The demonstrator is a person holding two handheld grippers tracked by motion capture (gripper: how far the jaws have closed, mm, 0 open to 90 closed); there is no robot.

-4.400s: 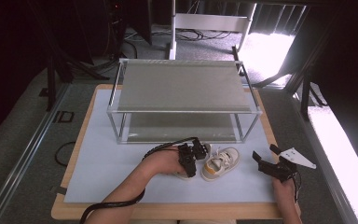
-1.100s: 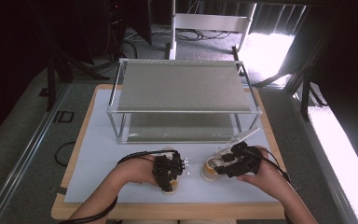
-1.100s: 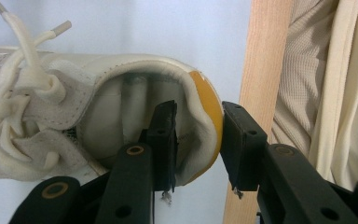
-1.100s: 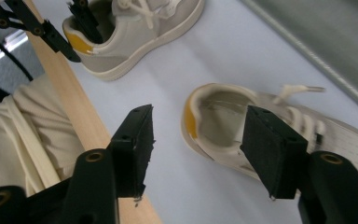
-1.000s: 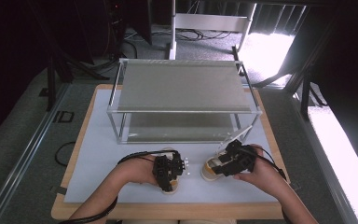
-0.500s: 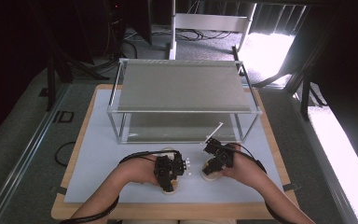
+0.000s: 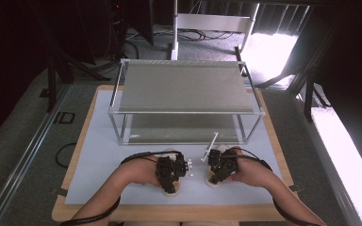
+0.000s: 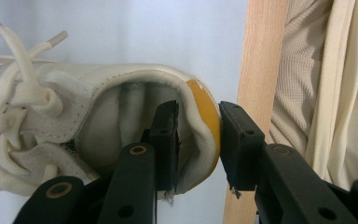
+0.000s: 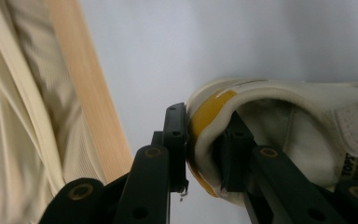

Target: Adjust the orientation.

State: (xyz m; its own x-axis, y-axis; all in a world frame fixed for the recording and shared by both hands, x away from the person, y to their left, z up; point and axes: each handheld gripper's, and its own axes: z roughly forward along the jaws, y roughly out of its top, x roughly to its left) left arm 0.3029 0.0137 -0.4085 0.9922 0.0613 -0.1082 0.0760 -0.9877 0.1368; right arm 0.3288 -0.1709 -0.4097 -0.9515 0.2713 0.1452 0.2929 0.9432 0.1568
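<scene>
Desk (image 7: pixel 99 141): rack (image 7: pixel 184 89) at far side, two pale shoes near front edge.

Left shoe (image 8: pixel 98 116): left gripper (image 8: pixel 198 140), fingers clamped on heel collar, unmoved over past second.

Right shoe (image 9: pixel 284 121): I brought right gripper (image 9: pixel 205 144) down; fingers just closed, now pinching yellow heel tab.

Both shoes gripped; I judge pair ready to lift toward rack.
</scene>
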